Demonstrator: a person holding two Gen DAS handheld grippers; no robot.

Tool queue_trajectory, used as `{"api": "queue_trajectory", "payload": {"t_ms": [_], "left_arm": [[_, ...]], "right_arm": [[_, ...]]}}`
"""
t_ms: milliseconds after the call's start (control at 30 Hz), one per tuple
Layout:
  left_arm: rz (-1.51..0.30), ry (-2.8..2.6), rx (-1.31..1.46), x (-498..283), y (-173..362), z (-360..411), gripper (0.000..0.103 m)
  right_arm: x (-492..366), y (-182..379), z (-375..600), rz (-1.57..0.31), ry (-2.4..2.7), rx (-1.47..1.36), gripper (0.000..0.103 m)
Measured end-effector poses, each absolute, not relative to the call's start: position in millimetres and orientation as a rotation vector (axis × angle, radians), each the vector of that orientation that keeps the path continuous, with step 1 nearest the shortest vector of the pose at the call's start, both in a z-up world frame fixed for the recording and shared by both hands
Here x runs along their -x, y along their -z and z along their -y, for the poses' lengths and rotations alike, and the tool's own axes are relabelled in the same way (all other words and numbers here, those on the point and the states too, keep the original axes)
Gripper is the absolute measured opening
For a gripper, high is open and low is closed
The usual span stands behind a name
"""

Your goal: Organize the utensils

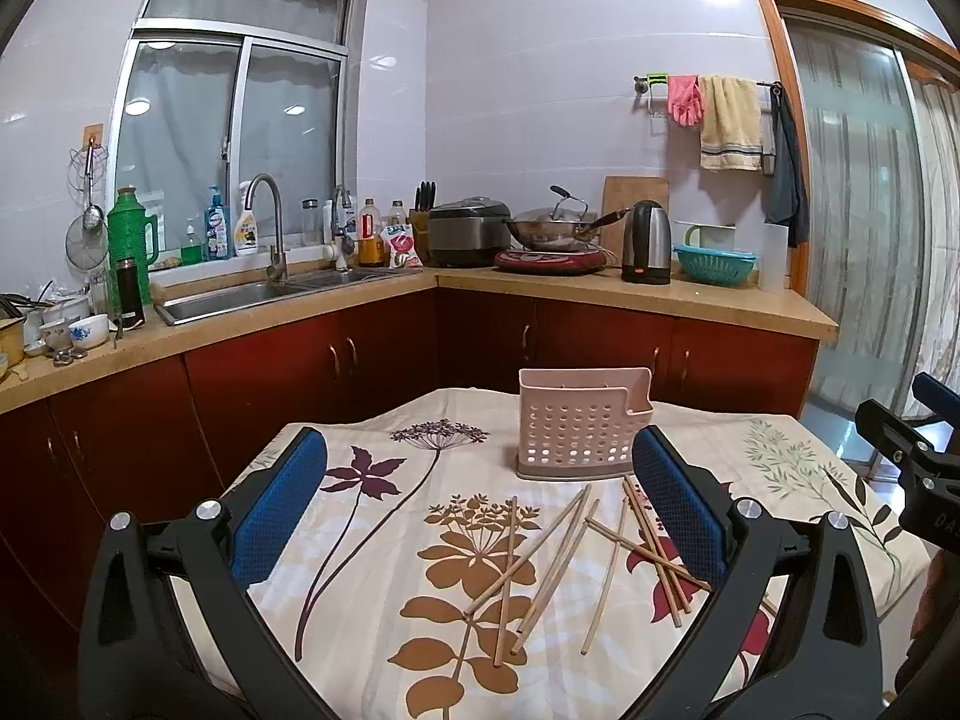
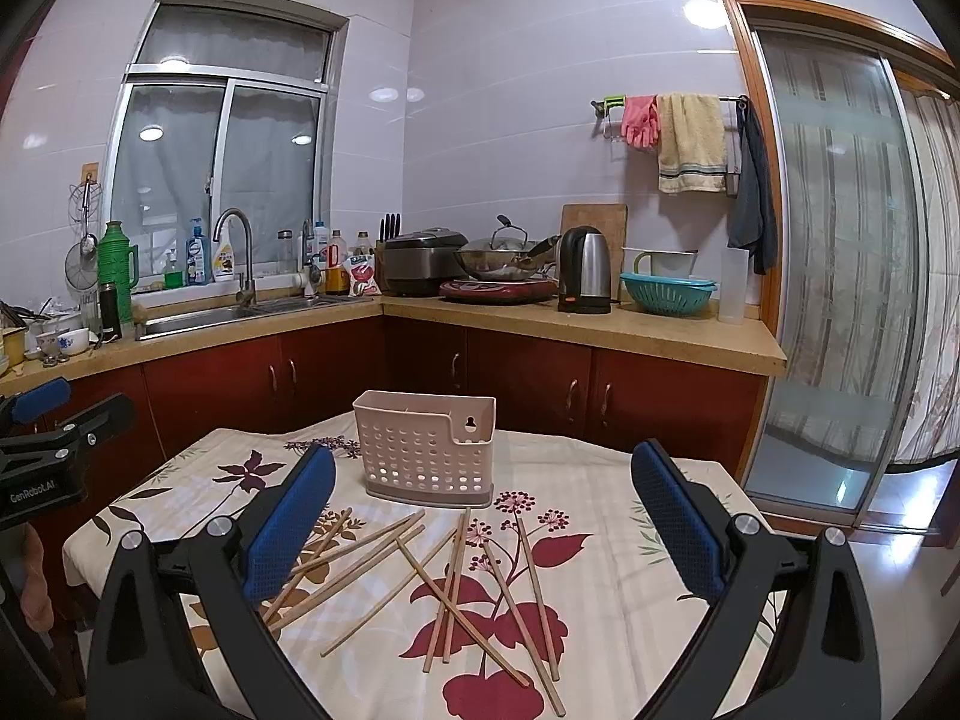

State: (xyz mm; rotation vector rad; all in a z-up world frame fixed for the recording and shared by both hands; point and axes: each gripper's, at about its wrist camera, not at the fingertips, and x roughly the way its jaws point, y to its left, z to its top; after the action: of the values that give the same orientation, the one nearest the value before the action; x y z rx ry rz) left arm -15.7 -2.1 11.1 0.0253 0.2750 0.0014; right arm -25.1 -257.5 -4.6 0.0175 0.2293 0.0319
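White lettering "GenRoboLAI" on the black body of the left gripper [image 2: 36, 420]; partial letters "DAS" on the right gripper [image 1: 924, 420]. Bottle labels illegible.

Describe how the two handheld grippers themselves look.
The left gripper and right gripper match: black plastic frames with triangular cut-outs, silver round bolts at the joints, and two fingers faced with blue textured pads. White lettering "GenRoboLAI" marks the left gripper's body. No cables or sleeves show.
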Motion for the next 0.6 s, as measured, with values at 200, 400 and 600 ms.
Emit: {"api": "queue_trajectory", "payload": {"t_ms": [200, 400, 600], "left_arm": [[-0.274, -0.004, -0.024, 16.4, -10.6, 1.3, 0.099], [-0.274, -0.005, -0.025, 16.5, -9.7, 0.1, 0.099], [-0.276, -0.011, -0.021, 16.8, -8.5, -3.4, 0.099]], "right_arm": [[25.4, 5.2, 257.3, -0.227, -0.032, -0.017, 0.096], [25.7, 5.9, 257.0, -0.227, -0.033, -0.016, 0.096], [25.7, 6.4, 256.6, -0.226, -0.031, -0.016, 0.096]]}}
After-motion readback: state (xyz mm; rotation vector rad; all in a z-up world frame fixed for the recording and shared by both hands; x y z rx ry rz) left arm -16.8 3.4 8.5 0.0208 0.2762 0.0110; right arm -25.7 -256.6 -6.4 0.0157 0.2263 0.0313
